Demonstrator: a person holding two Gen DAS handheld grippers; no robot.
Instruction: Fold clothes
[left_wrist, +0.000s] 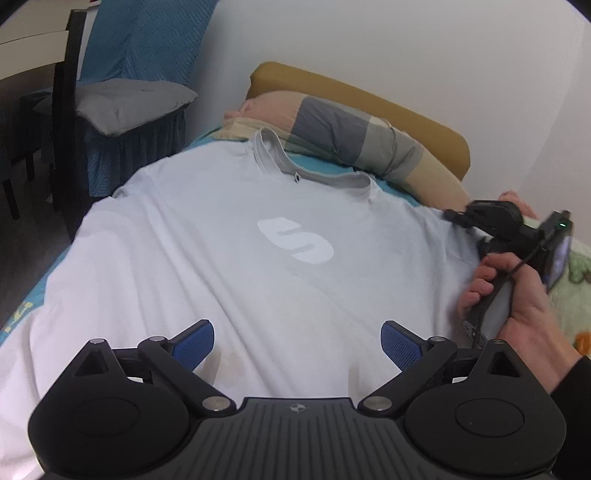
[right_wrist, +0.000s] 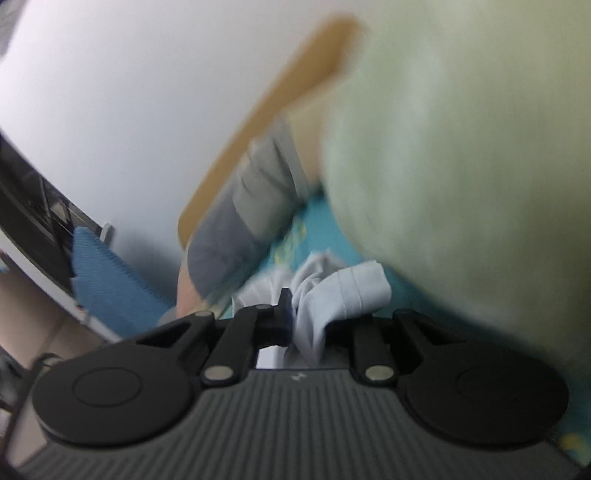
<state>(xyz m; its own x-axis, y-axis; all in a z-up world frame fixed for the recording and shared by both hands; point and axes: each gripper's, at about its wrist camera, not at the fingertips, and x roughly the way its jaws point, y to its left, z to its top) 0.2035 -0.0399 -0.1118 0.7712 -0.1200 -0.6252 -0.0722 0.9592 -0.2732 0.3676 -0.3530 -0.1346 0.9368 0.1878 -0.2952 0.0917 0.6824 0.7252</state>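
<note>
A pale grey-white T-shirt (left_wrist: 236, 266) with a white S logo lies flat on the bed, collar toward the far end. My left gripper (left_wrist: 297, 341) hovers open over the shirt's lower part, blue pads wide apart and nothing between them. At the shirt's right edge a hand holds my right gripper (left_wrist: 458, 216). In the right wrist view the right gripper (right_wrist: 291, 310) is shut on a bunched fold of the shirt's sleeve (right_wrist: 343, 291), which spills out over its right finger. That view is blurred.
A striped grey and beige pillow (left_wrist: 351, 136) lies past the collar against a mustard headboard (left_wrist: 369, 99) and white wall. A pale green blanket (right_wrist: 461, 166) is heaped at the right. Left of the bed stands a chair (left_wrist: 122, 103) with blue cover and grey cushion.
</note>
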